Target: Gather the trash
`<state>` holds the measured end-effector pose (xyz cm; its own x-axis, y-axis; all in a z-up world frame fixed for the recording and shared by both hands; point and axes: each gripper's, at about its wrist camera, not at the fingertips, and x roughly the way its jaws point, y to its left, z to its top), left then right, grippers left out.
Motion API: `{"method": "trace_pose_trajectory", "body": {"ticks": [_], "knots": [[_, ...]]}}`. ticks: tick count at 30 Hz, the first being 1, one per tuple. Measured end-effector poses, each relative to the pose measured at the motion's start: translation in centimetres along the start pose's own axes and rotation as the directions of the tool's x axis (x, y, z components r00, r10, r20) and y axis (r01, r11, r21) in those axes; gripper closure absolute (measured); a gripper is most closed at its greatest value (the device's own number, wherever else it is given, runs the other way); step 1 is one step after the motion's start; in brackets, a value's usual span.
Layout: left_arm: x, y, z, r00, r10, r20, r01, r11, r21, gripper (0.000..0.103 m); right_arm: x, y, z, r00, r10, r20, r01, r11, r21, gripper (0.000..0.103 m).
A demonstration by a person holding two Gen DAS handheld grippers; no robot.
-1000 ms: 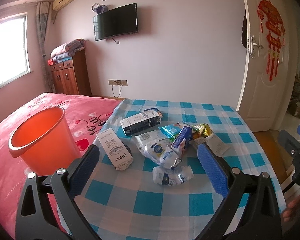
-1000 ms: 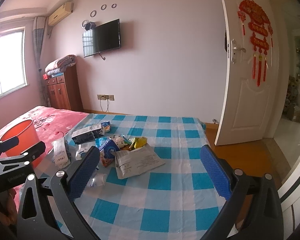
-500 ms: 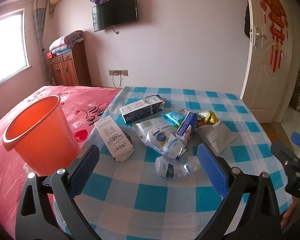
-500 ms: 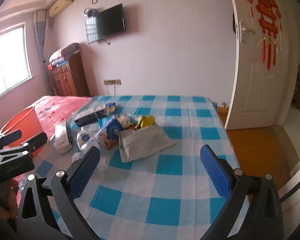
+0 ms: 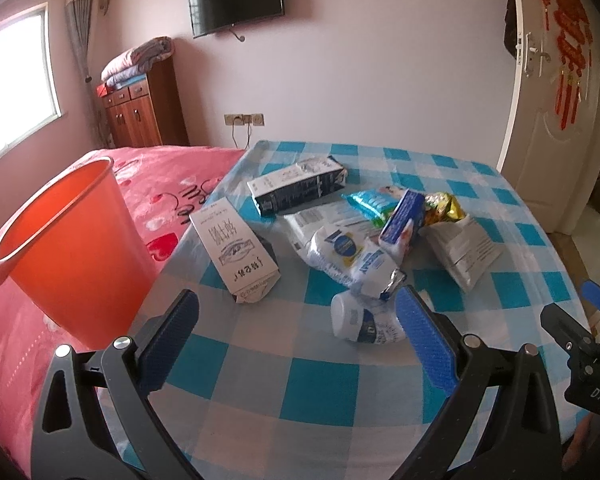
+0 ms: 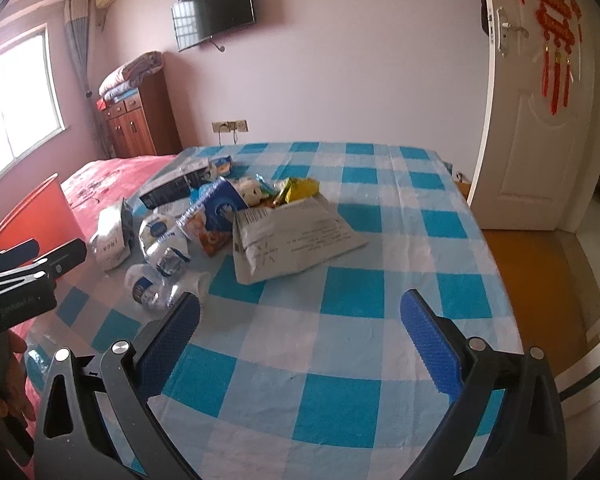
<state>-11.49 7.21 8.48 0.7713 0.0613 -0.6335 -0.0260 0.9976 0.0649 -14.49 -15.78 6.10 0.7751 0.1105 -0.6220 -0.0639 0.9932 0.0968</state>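
both grippers, left gripper and right gripper, wide open and empty, have moved closer to the trash pile at frame centre; pickup looks imminent.

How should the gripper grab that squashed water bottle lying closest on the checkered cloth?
Probably across the middle of the crushed bottle, coming down from above with the left gripper, whose jaws stand wide open just before it. The bottle lies on its side, white cap end pointing left, apart from the pile behind, so its crumpled body offers soft, flat sides to pinch.
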Motion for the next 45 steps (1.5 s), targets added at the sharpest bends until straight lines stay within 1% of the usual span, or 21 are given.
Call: {"method": "trace_pose_trajectory", "body": {"ticks": [5,9,10,14,17,21,25,28,30,31,34,37,38,40,43,45], "knots": [[1.1,1.1,0.0,1.0,-0.002,-0.017,0.001,1.0,-0.028,0.004,0.8,-0.4,-0.3,1.0,0.015,-0.023,-0.015,1.0,0.02,0.004],[1.8,2.8,0.7,1.0,0.001,-0.007,-0.001,0.998,-0.064,0.004,1.3,-1.2,-0.4,0.999,0.018,-0.038,-0.016,0.999,0.047,0.004],[2.0,3.6,1.0,1.0,-0.006,-0.006,0.006,0.996,-0.087,0.004,1.5,-1.5,-0.4,0.999,0.023,-0.045,-0.02,0.998,0.061,0.004],[3.6,6.3,2.3,0.996,-0.075,-0.05,0.064,0.981,-0.185,0.004,2.1,-2.5,-0.5,0.997,0.039,-0.059,-0.034,0.995,0.094,0.004],[5.2,7.6,2.7,0.991,-0.107,-0.084,0.083,0.966,-0.246,0.004,2.4,-2.9,-0.6,0.996,0.051,-0.066,-0.044,0.993,0.108,0.004],[7.6,8.7,3.4,0.986,-0.11,-0.122,0.069,0.952,-0.298,0.004,2.8,-3.2,-0.8,0.995,0.071,-0.071,-0.062,0.992,0.112,0.004],[9.9,9.1,4.2,0.983,-0.091,-0.161,0.032,0.942,-0.334,0.004,3.2,-3.2,-0.7,0.994,0.084,-0.074,-0.076,0.991,0.106,0.004],[11.3,8.7,4.6,0.983,-0.057,-0.176,-0.002,0.949,-0.314,0.004,3.7,-3.8,-0.6,0.991,0.108,-0.079,-0.097,0.987,0.132,0.004],[12.3,8.7,4.7,0.979,-0.041,-0.199,-0.024,0.95,-0.312,0.005,4.1,-4.2,-0.5,0.989,0.122,-0.088,-0.107,0.982,0.156,0.004],[12.5,8.7,4.8,0.978,-0.042,-0.204,-0.025,0.948,-0.316,0.008,4.4,-4.5,-0.4,0.987,0.132,-0.092,-0.115,0.978,0.175,0.004],[13.7,8.6,5.0,0.974,-0.028,-0.226,-0.044,0.95,-0.308,0.02,5.1,-5.2,-0.2,0.982,0.158,-0.106,-0.132,0.966,0.222,0.004],[14.6,8.5,5.0,0.97,-0.023,-0.24,-0.052,0.951,-0.304,0.023,5.9,-5.2,0.3,0.976,0.184,-0.119,-0.15,0.957,0.248,0.004],[14.7,8.4,5.0,0.97,-0.024,-0.243,-0.052,0.952,-0.302,0.031,6.2,-5.1,0.5,0.973,0.197,-0.12,-0.162,0.953,0.256,0.005],[15.2,8.3,4.9,0.967,-0.026,-0.253,-0.052,0.953,-0.297,0.038,6.7,-4.9,0.9,0.966,0.224,-0.125,-0.184,0.944,0.272,0.005],[15.2,8.1,4.9,0.971,-0.034,-0.237,-0.04,0.953,-0.299,0.041,7.7,-4.7,1.4,0.949,0.284,-0.134,-0.23,0.92,0.317,0.006],[15.1,8.1,4.9,0.972,-0.045,-0.23,-0.027,0.954,-0.299,0.043,8.4,-4.7,1.9,0.938,0.319,-0.137,-0.255,0.901,0.352,0.014]]}}
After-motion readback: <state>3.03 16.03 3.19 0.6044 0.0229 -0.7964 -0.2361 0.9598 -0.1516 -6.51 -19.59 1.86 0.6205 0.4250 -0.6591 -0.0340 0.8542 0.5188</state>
